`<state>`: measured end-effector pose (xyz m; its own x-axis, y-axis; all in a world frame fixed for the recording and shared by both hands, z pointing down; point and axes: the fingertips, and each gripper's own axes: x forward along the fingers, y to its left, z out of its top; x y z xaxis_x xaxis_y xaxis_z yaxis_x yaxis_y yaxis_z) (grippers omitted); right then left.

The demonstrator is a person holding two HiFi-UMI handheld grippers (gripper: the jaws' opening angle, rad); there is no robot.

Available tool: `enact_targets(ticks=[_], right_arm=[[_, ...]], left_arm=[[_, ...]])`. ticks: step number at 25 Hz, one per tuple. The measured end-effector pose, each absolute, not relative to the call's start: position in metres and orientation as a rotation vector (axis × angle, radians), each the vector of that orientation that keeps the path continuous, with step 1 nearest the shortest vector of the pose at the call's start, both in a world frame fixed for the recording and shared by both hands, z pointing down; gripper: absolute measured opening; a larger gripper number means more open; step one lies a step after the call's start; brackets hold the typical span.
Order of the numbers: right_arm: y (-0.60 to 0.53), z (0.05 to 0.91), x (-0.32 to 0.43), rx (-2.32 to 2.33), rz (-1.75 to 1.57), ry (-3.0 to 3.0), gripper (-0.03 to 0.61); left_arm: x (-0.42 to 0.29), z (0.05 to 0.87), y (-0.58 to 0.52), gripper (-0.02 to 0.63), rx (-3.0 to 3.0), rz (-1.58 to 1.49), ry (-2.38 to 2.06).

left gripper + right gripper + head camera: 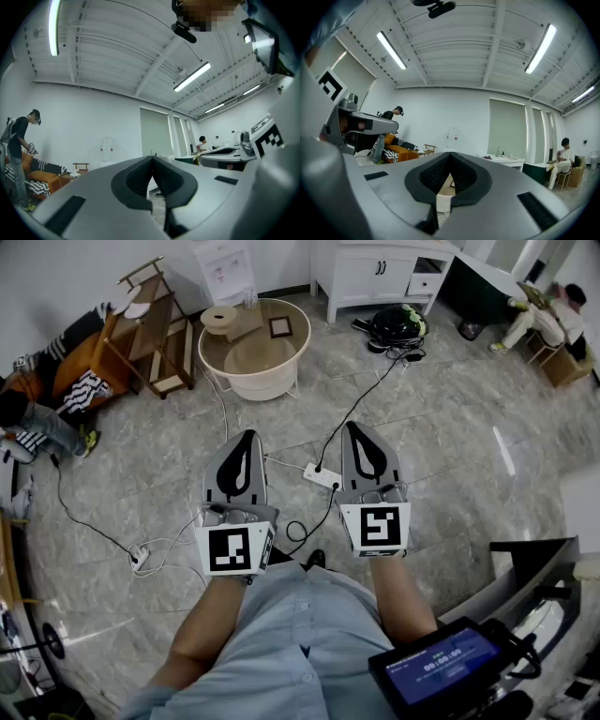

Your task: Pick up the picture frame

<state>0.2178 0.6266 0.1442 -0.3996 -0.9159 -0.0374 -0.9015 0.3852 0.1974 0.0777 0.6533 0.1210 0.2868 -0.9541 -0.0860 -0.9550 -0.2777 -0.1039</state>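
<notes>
Sitting distant on the round table [255, 358], picture frame [279, 327] shows little detail

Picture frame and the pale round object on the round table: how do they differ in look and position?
The picture frame is square and dark-rimmed; the round object is circular and pale beige. The picture frame looks smaller than the round object. In the head view the picture frame lies right of centre, the round object at the left edge. Both rest on the round table.
</notes>
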Motion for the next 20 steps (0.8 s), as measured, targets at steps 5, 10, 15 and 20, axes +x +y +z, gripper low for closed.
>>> enact_targets(ticks=[5, 10, 15, 20], right_arm=[[0.627, 0.145, 0.223, 1.688, -0.192, -2.535, 0.012], [0.624, 0.146, 0.227, 1.681, -0.235, -2.556, 0.012], [0.619, 0.155, 0.234, 1.674, -0.169, -2.584, 0.014], [0.592, 0.165, 0.229, 1.696, -0.147, -2.551, 0.014]], left_arm=[[0.082, 0.121, 0.652, 0.011, -2.402, 0.012, 1.802], [0.085, 0.123, 0.650, 0.011, -2.394, 0.010, 1.812], [0.086, 0.128, 0.647, 0.011, -2.382, -0.007, 1.839], [0.069, 0.140, 0.630, 0.011, -2.379, -0.042, 1.878]])
